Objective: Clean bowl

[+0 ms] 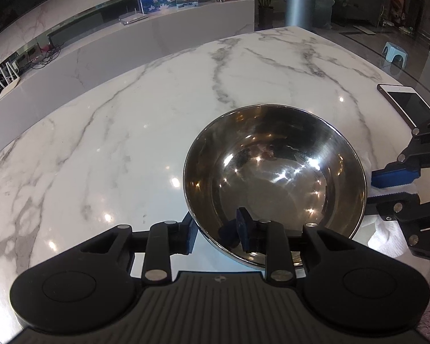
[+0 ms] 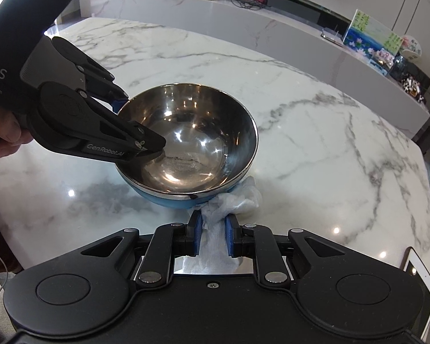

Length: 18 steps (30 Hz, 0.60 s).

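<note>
I'm pinching the bowl (image 1: 275, 183) rim at centre-right of the left view with the left gripper (image 1: 218, 233), one finger inside, one outside. Right gripper (image 2: 212, 236) is clamping the soft tissue (image 2: 232, 200) beside the bowl. Steel looks slick, light; rim grip is holding.

The left gripper (image 1: 219, 233) pinches the near rim of the shiny bowl (image 1: 275, 177) on the counter (image 1: 114, 143). A phone (image 1: 404, 101) lies at the right edge.

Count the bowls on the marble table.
1. A steel bowl with a blue outside stands near the table's near edge, its rim clamped by the left hand-held gripper. None appears hidden.
</note>
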### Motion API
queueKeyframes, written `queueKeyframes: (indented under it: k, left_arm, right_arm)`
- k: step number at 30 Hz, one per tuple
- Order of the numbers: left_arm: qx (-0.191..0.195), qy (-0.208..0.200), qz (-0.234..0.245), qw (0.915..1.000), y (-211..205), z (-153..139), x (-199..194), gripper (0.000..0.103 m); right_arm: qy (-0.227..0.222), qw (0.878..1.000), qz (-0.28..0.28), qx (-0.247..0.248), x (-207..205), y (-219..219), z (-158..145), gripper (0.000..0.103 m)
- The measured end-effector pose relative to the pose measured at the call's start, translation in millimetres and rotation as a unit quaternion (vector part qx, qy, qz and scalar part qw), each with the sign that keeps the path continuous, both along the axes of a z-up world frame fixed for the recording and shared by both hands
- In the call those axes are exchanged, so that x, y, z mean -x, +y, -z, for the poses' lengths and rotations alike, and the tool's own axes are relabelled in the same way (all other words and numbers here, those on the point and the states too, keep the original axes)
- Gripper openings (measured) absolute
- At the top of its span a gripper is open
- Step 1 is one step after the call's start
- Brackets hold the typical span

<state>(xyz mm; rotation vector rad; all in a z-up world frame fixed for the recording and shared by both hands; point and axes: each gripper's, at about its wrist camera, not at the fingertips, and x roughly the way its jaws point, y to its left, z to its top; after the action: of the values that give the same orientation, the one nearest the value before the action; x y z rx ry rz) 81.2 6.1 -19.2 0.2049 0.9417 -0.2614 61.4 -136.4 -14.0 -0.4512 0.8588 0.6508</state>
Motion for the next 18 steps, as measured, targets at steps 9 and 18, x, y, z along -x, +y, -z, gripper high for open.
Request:
queueKeyframes:
  k: [9,18]
  left_arm:
    - [0.034,-0.005,-0.063,0.9974,26,-3,-13,0.042]
    - [0.034,0.014,-0.086,0.9956,36,1,-24,0.037]
  right_arm:
    - [-0.016,0.999,-0.001,-0.031,-22,4,7,0.016]
    - [-0.025,0.998,-0.014,-0.048,-55,20,9,0.016]
